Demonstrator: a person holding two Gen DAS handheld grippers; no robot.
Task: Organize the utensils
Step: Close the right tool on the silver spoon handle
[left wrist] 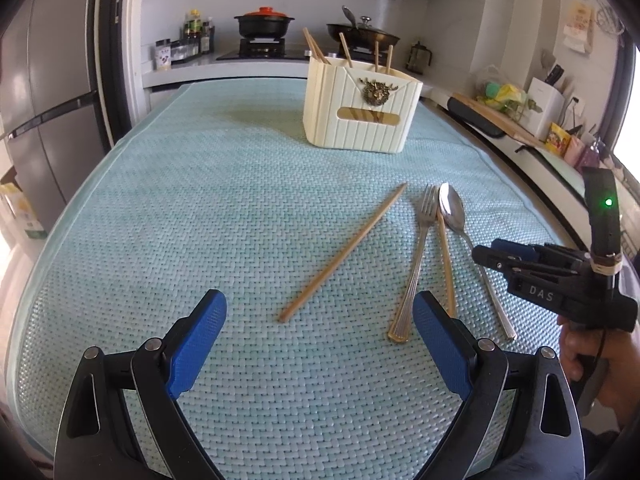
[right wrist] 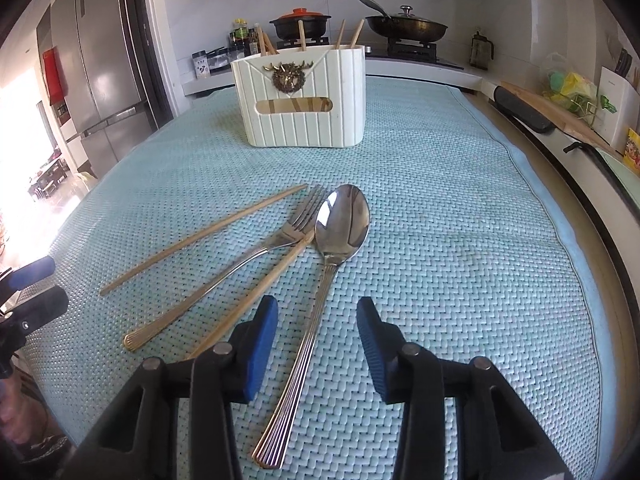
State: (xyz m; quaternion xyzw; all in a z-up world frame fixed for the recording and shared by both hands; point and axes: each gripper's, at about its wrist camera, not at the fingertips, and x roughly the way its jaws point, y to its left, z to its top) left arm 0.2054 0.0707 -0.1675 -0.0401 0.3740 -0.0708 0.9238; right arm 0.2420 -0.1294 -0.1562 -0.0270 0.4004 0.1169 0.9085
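Note:
A cream utensil holder (left wrist: pixel 360 110) (right wrist: pixel 306 100) with several chopsticks in it stands at the far side of the teal mat (left wrist: pixel 200 200). On the mat lie a loose chopstick (left wrist: pixel 344 252) (right wrist: pixel 200 238), a fork (left wrist: pixel 416 264) (right wrist: pixel 224 276), a second chopstick (left wrist: pixel 446 264) (right wrist: pixel 264 288) and a spoon (left wrist: pixel 454 208) (right wrist: pixel 340 224). My left gripper (left wrist: pixel 320 312) is open and empty above the mat, near the loose chopstick's near end. My right gripper (right wrist: pixel 316 316) (left wrist: pixel 492 252) is open, its fingers either side of the spoon handle (right wrist: pixel 308 352).
A stove with a black pot (left wrist: pixel 264 24) and a pan (left wrist: pixel 362 32) is behind the mat. A fridge (left wrist: pixel 48 100) stands at the left. A counter at the right holds a cutting board (left wrist: pixel 496 120), a knife block and packets.

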